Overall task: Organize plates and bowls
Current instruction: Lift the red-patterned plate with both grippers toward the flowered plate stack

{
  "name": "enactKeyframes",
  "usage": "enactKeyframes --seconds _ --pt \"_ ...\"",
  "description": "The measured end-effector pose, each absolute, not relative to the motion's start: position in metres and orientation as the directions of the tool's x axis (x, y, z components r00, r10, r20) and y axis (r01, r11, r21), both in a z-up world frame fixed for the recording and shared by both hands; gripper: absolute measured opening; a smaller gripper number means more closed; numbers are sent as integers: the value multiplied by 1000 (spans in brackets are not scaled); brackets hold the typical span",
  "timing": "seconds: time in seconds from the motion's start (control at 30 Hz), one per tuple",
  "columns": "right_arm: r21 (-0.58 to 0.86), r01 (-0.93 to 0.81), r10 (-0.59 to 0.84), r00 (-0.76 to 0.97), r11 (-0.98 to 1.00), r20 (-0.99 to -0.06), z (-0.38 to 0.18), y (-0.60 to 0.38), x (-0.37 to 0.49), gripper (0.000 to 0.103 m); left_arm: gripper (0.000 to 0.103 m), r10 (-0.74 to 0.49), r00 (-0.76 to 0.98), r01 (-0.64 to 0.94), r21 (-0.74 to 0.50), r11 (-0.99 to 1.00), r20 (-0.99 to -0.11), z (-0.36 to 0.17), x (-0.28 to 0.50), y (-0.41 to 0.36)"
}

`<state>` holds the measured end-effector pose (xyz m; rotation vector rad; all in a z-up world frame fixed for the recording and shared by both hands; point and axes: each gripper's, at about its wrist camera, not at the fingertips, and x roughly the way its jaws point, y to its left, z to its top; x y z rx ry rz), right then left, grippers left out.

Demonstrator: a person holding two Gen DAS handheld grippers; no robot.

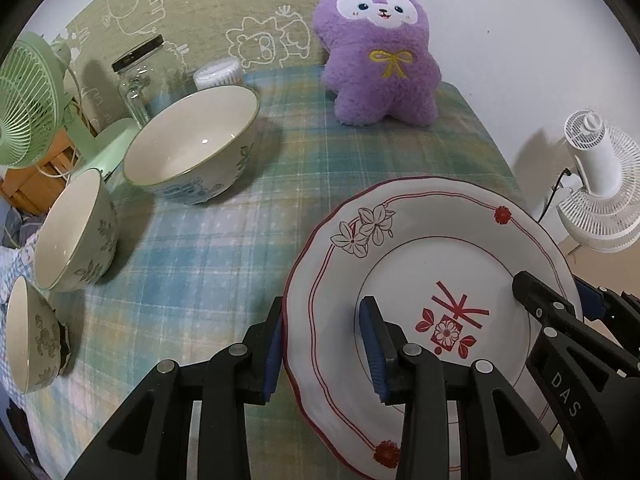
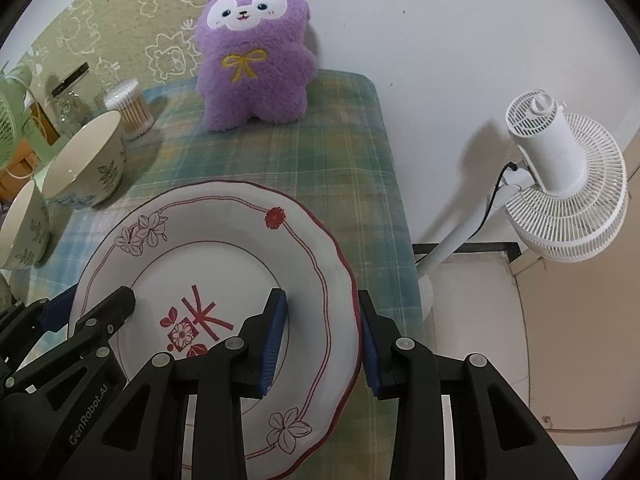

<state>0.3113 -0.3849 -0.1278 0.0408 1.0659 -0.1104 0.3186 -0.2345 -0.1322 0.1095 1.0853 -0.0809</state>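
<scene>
Left tool [image 1: 326,350]: fingers straddle left rim of plate [image 1: 420,264] at lower centre of left view, one pad outside edge, one on inner face. Contact with rim not confirmable; grip state cannot be told, gap looks wider than rim.

Right tool [image 2: 323,344]: same arrangement on right rim of plate [image 2: 216,248], lower centre of right view. Pads spread either side of edge; pinching or merely bracketing cannot be told.

Plate: large, white, scalloped red edge, floral print. Occupies lower right of left view, lower left of right view. Resting on or raised off cloth: cannot tell.

Handling, as judgement:
- Glazed ceramic; stiff, fairly heavy, brittle, slick under rubber pads.
- Take hold on flat rim band at opposite sides, both tools together, plate level.
- Avoid one-sided lift; likely tip or slip.
- Set down gently; chipping risk against bowls.

Bowls: large bowl [image 1: 192,148] upper left of centre, middle bowl [image 1: 76,232] at left, small bowl [image 1: 32,344] at lower left edge. All apart from plate.

Surface: table under green-blue plaid cloth [image 1: 208,264]; soft, may slide or bunch.

Room: purple plush toy [image 1: 380,52] at top centre, glass jar [image 1: 138,76], cotton-swab tub [image 2: 130,108], green fan [image 1: 28,108] upper left, white fan [image 2: 560,176] at right beyond table edge, white wall behind.
</scene>
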Motion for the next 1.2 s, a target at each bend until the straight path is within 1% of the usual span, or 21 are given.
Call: enactKeyframes --seconds 0.67,0.8,1.0,1.2 --pt "-36 146 -107 512 989 -852 -78 -358 255 38 36 -38 516 139 40 990 -856 -86 268 -211" --pt "-45 146 -114 514 988 -850 -74 -350 244 38 36 -45 513 134 28 991 -857 -83 259 -205" --pt "-36 151 -111 522 988 -846 -70 -341 224 38 36 -38 531 149 49 988 -846 -76 241 -198" --pt "-51 163 -130 524 985 -842 -68 -332 206 38 36 -56 532 170 42 985 -845 -73 225 -192"
